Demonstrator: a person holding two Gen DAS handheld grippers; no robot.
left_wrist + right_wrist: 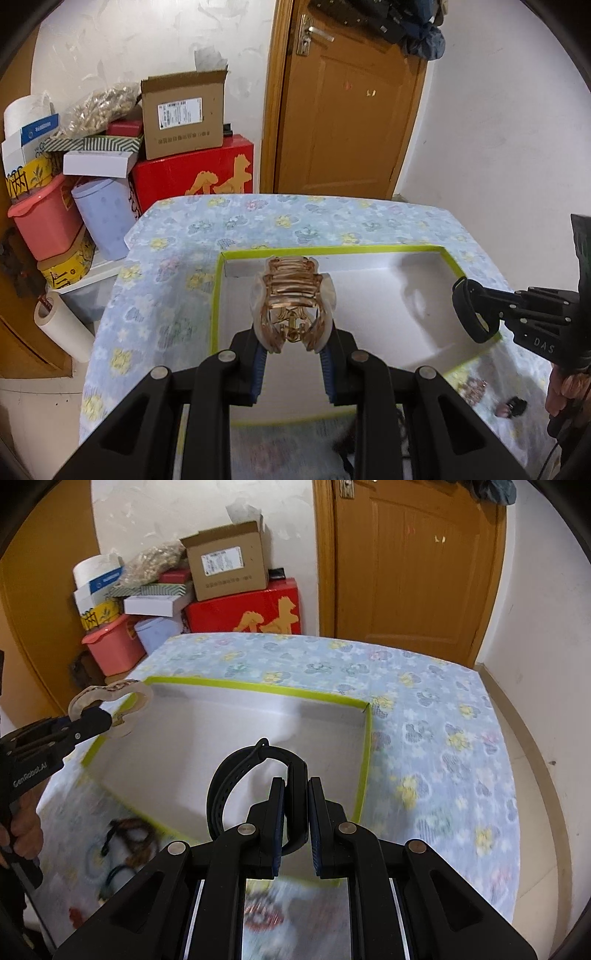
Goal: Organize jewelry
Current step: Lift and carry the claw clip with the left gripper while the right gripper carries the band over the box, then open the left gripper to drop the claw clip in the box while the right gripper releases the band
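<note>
Over white box (369, 295) on floral tablecloth (258, 221): left gripper (293, 341) clamped on gold hair claw (293, 295), above left side. Right gripper (297, 812) clamped on black band (236, 775), above near right side.

A brown wooden door (347, 107) stands upper centre against white walls (498, 122); stacked boxes (181, 118) (one red) crowd the left.

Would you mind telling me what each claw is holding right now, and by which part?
The left claw grips a rose-gold hair clip by its handle end. The right claw pinches a black wristband across its strap.
</note>
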